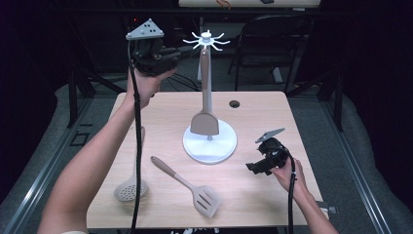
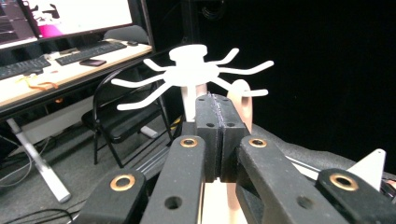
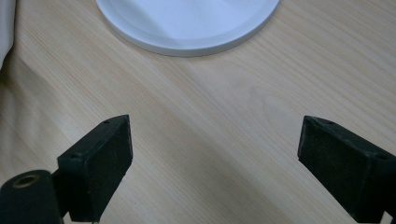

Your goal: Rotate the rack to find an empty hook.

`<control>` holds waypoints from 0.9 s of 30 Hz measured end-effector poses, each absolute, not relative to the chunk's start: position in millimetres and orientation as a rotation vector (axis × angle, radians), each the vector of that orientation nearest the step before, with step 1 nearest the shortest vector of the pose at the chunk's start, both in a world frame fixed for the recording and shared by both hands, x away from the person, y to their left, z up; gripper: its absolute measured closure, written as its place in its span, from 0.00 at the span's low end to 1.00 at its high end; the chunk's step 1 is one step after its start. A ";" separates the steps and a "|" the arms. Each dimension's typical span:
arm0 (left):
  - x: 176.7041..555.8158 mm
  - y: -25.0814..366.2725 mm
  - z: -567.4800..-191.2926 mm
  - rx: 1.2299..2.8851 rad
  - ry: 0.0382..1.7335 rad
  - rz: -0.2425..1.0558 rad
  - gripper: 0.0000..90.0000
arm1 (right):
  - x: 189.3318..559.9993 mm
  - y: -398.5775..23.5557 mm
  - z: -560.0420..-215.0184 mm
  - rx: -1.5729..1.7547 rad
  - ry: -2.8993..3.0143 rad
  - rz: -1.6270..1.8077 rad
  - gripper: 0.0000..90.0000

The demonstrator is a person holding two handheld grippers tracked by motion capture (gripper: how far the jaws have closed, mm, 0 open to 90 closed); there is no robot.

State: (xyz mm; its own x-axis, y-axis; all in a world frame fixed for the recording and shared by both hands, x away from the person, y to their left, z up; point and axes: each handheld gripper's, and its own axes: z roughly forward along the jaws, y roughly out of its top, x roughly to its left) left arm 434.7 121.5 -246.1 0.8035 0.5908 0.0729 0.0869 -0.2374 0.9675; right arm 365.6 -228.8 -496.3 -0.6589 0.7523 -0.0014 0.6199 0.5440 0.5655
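A white utensil stand (image 1: 209, 145) rises from its round base mid-table, topped by a crown of hooks (image 1: 206, 41). A beige solid turner (image 1: 204, 122) hangs from a hook, blade down by the base. My left gripper (image 1: 179, 53) is held high, just left of the crown. In the left gripper view its jaws (image 2: 218, 100) are pressed together with nothing between them; the hooks (image 2: 191, 70) and the turner's handle loop (image 2: 240, 100) lie just beyond. My right gripper (image 1: 251, 167) hovers low, right of the base, open (image 3: 215, 158) over bare wood near the base rim (image 3: 187, 44).
A slotted turner (image 1: 195, 190) lies at the table's front centre and a perforated skimmer (image 1: 130, 187) at the front left. A cable hole (image 1: 234, 104) is in the tabletop. A folding chair (image 1: 272, 39) stands behind the table; a desk with keyboards (image 2: 70, 56) is farther off.
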 end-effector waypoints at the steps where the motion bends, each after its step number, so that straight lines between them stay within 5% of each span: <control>1: 435.3 121.9 -246.1 1.770 0.529 0.515 1.00 | 365.6 -228.9 -496.0 1.148 2.540 0.782 0.11; 24: 441.7 131.4 -248.5 1.759 0.574 0.515 1.00 | 365.3 -228.0 -496.0 1.145 2.540 0.779 0.11; 27: 437.1 135.5 -250.9 1.771 0.575 0.501 0.89 | 364.4 -226.8 -494.8 1.143 2.546 0.769 0.11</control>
State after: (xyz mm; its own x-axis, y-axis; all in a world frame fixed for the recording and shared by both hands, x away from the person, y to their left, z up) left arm 437.1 135.5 -250.9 0.7888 0.6131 0.0429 0.1261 -0.2296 0.9651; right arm 364.4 -226.8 -494.8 -0.6626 0.7489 -0.0078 0.6195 0.5539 0.5563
